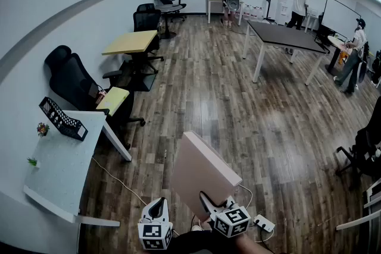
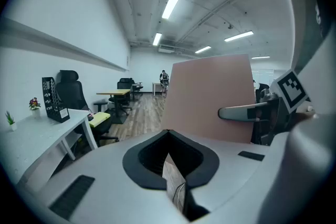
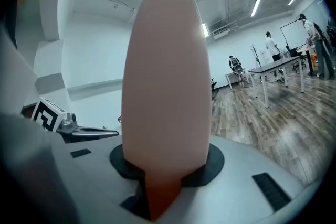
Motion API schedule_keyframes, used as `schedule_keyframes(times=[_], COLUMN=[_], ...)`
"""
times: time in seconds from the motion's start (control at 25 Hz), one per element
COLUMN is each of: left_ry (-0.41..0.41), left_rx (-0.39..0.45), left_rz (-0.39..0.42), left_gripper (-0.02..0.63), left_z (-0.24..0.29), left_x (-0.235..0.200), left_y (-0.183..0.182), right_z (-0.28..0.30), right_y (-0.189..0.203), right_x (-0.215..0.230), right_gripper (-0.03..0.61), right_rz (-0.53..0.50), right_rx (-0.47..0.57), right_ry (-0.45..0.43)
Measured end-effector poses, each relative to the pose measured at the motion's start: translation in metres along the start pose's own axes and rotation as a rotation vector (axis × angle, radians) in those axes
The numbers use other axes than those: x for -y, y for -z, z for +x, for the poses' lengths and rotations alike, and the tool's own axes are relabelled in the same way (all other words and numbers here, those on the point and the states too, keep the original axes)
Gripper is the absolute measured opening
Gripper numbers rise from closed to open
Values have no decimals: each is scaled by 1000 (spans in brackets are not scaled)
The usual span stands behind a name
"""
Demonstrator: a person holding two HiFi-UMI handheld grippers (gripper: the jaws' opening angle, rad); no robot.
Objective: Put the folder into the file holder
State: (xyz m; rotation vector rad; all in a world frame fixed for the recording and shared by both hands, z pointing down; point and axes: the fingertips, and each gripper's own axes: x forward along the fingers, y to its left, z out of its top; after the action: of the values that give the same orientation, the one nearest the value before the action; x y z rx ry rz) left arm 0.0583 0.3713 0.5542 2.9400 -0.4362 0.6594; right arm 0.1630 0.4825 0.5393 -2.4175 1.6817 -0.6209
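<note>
We hold the pink folder (image 1: 202,172) by its bottom edge in the right claw (image 1: 209,202), low in the middle of the head view, with the jaws clamped on it. In the right gripper view the folder (image 3: 165,76) rises straight out of the claw (image 3: 157,191), so its long axis runs along the jaws. From above, it leans up toward the upper left of the frame. The black mesh file holder (image 1: 62,119) stands at the far end of the white desk (image 1: 59,169), at mid-left of the head view, well apart from the folder and up-left of the claw. The left claw (image 1: 156,211) sits nearer that side, jaws together on nothing. In its own view the file holder (image 2: 52,99) shows at the left and the folder (image 2: 210,97) at the right. We judge that the coming move must carry the folder leftward and forward, then bring it upright over the holder's open top.
</note>
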Motion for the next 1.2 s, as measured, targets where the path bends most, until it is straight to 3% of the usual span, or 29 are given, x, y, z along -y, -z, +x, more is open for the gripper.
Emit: schedule_keyframes(times=[0.68,1.2], left_ry=[-32,-99], left_rx=[3,-40], left_rz=[-50,-124], left_gripper=[8,8], left_z=[-20,-25], left_x=[-37,-118], left_y=[12,36], right_z=[23,100], right_y=[-4,1], right_x=[-37,-92], right_gripper=[137,140], right_rz=[5,15], right_rx=[-9,-53], right_ry=[-30,-128])
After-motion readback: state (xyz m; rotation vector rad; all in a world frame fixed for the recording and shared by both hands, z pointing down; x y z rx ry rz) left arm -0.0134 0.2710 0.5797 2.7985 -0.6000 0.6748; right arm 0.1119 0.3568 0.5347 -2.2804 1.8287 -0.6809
